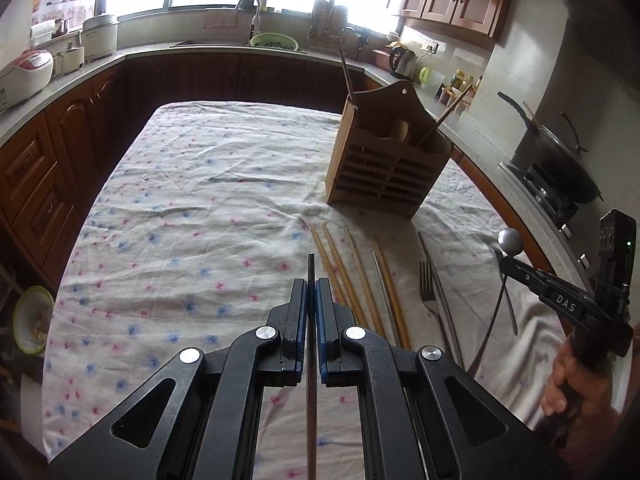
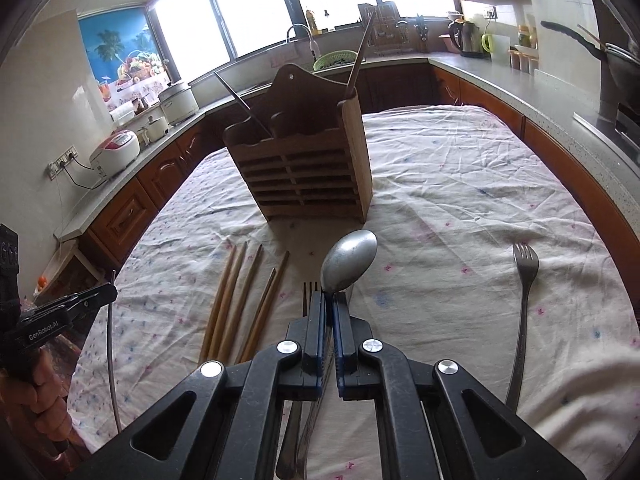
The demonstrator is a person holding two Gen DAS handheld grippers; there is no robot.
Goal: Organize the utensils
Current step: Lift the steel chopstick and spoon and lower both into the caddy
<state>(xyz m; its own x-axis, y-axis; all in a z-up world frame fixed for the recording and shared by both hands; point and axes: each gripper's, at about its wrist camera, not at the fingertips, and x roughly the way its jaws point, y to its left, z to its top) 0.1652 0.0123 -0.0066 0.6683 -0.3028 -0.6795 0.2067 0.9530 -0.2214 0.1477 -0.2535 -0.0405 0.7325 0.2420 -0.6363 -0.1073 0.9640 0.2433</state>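
A metal spoon [image 2: 349,261] is being pinched by its neck in the right gripper [image 2: 329,300], jaws pressed together on it, the bowl standing clear above the tips so it can be dropped handle-first into the wooden utensil holder [image 2: 304,160] just ahead. Over in the left gripper [image 1: 312,292], a thin dark metal chopstick [image 1: 311,268] is being clamped along its length, jaws squeezed on it, only a short tip being shown past the pads. It is being held in line with the fingers, probably so it can be tipped upright into a slot. Both pieces are being carried off the cloth-covered bench [image 1: 180,200].

Left behind on the cloth, the wooden chopsticks [image 2: 236,300] are being kept in a loose row beside a fork [image 2: 310,292], with a second fork [image 2: 524,300] lying well apart to the right. The holder is already being used: a couple of sticks are leaning out of its top, though which compartment each sits in cannot be told for sure through the fisheye bend. The sorting is judged to be early, most pieces yet to be lifted.
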